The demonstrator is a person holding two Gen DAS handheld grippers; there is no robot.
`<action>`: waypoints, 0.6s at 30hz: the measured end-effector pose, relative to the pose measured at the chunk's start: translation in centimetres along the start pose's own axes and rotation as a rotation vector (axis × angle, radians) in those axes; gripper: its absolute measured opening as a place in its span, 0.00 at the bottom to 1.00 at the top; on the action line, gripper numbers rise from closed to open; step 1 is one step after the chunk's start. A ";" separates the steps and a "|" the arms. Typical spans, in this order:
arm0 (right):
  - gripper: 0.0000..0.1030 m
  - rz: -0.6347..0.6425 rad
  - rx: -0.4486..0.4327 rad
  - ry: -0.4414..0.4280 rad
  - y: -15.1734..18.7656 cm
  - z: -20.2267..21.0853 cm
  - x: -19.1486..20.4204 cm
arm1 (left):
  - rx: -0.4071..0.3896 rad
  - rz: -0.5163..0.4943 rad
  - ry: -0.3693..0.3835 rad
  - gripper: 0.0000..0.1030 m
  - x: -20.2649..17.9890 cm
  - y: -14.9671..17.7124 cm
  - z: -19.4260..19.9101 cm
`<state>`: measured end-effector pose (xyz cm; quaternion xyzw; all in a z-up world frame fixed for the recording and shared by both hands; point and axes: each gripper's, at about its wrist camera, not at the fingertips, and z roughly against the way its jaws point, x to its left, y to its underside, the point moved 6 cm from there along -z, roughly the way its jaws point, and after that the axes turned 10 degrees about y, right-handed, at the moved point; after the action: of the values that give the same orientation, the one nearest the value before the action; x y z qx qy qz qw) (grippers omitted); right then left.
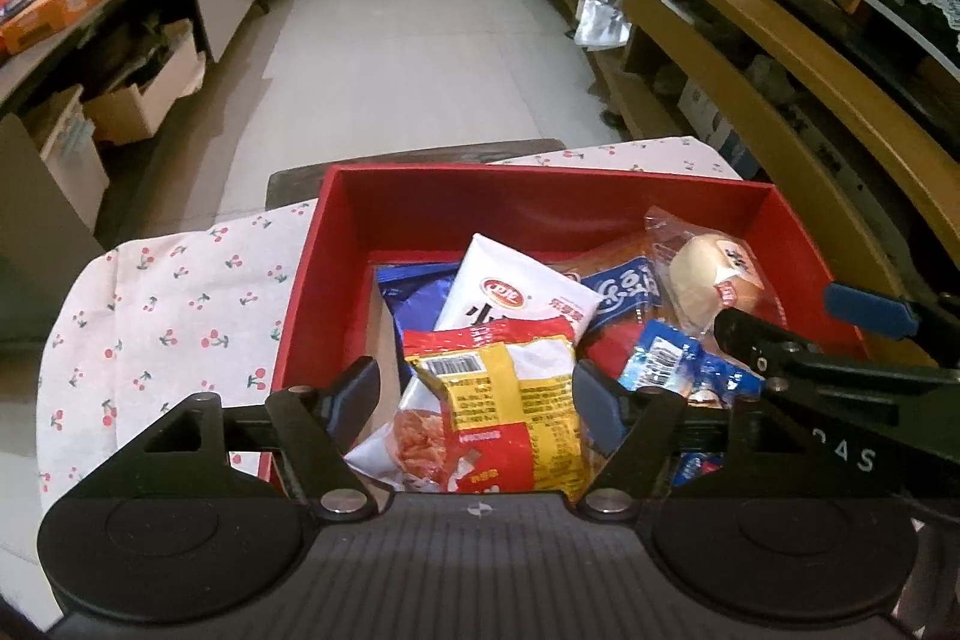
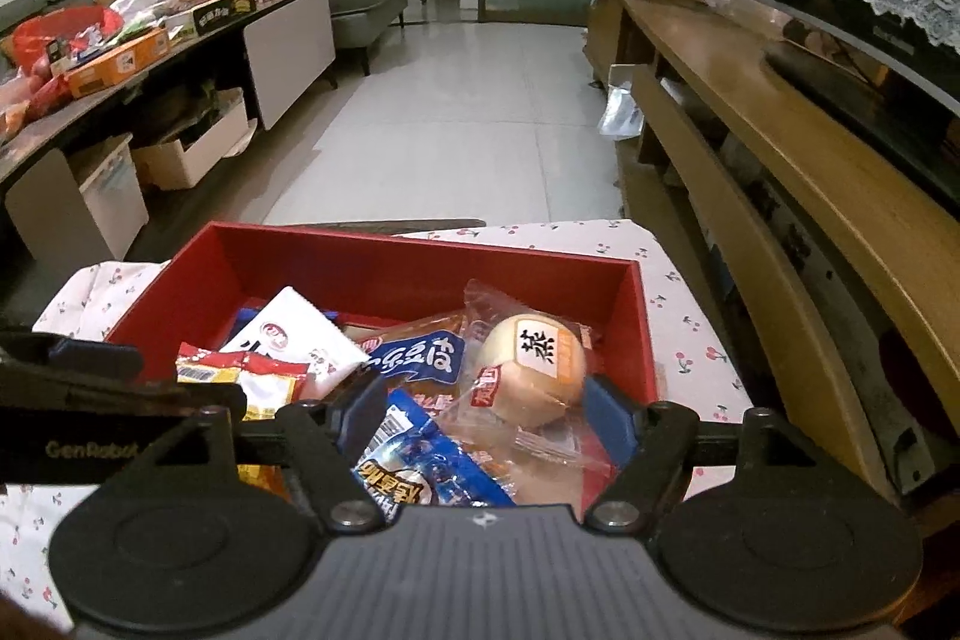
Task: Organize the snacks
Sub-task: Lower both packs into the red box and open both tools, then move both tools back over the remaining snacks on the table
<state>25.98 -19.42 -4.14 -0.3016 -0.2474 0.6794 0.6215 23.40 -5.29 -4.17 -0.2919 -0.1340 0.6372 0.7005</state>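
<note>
Below me, a cherry-print cloth [image 1: 150, 316] covered the small table in a tiled room. On it sat a red cardboard box [image 1: 540, 202] filled with crinkly snack packets. My left gripper [image 1: 477, 400] stood open astride a yellow-and-red packet [image 1: 504, 388]; my right gripper [image 2: 480, 418] gaped around a wrapped round bun [image 2: 534, 370].

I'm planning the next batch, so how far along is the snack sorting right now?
Done: several packs already lie in the red box, among them the white pack, the wrapped bun and the blue pack. In hand: nothing is gripped; the left gripper stands open around the yellow-red pack, the right gripper open over the box. Left: none shows on the cherry cloth.
</note>
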 end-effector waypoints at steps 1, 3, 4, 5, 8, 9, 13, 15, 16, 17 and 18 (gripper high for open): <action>0.89 -0.002 -0.002 0.000 0.0 0.2 -0.1 | -0.003 -0.002 0.005 0.75 -0.1 0.1 0.2; 0.89 -0.002 -0.001 0.000 0.2 0.6 -0.4 | -0.006 -0.004 0.014 0.76 -0.3 0.2 0.6; 0.90 -0.002 -0.001 0.002 0.4 0.9 -0.5 | -0.008 -0.005 0.019 0.76 -0.4 0.4 0.9; 0.90 -0.004 0.003 0.003 0.7 1.3 -0.7 | -0.009 -0.006 0.024 0.76 -0.5 0.6 1.2; 0.90 -0.012 0.013 0.004 1.7 2.5 -1.4 | -0.007 -0.005 0.051 0.76 -0.9 1.5 2.2; 0.90 -0.015 0.017 0.002 2.0 2.9 -1.7 | -0.006 -0.004 0.060 0.77 -1.0 1.8 2.5; 0.90 -0.052 0.044 0.002 3.8 4.4 -2.7 | -0.002 -0.013 0.089 0.78 -1.9 3.2 3.4; 0.90 -0.062 0.055 -0.001 4.7 5.1 -3.1 | 0.005 -0.013 0.103 0.78 -2.3 3.9 3.7; 0.90 -0.065 0.062 0.001 5.1 5.4 -3.2 | 0.009 -0.013 0.109 0.79 -2.5 4.2 3.8; 0.91 -0.067 0.073 0.001 5.6 5.6 -3.2 | 0.012 -0.011 0.115 0.79 -2.7 4.6 3.9; 0.91 -0.067 0.084 -0.002 6.1 5.7 -3.1 | 0.016 -0.009 0.120 0.79 -2.7 4.9 4.1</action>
<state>17.78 -22.97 -4.17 -0.2663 -0.2294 0.6683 0.6557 16.67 -6.87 -3.29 -0.3233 -0.0882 0.6164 0.7126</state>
